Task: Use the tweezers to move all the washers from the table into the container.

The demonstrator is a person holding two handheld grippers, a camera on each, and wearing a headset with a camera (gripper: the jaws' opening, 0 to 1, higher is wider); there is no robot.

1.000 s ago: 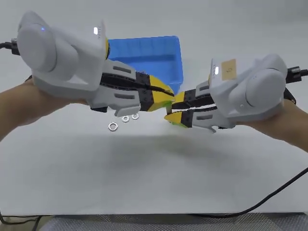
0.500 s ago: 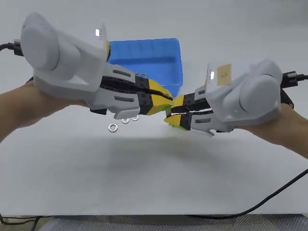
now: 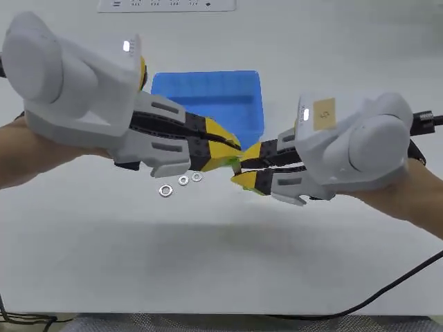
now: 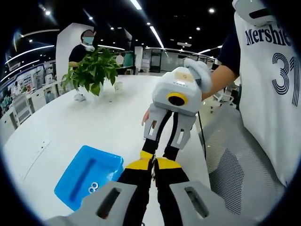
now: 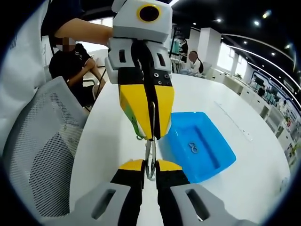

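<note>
on the table (image 3: pixel 208 242), three washers (image 3: pixel 183 180) lie near the blue container (image 3: pixel 208 97). up above, the left gripper (image 3: pixel 234 156) and right gripper (image 3: pixel 240 173) are both pinched shut on the tweezers (image 5: pixel 150 157). i think the hold is being fixed; next the tips must go down to one washer.

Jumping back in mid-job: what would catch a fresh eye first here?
The left hand-held gripper and right hand-held gripper meet tip to tip above the table, both shut on the thin tweezers. Behind them sits the blue container; three washers lie on the table near the left one.
</note>
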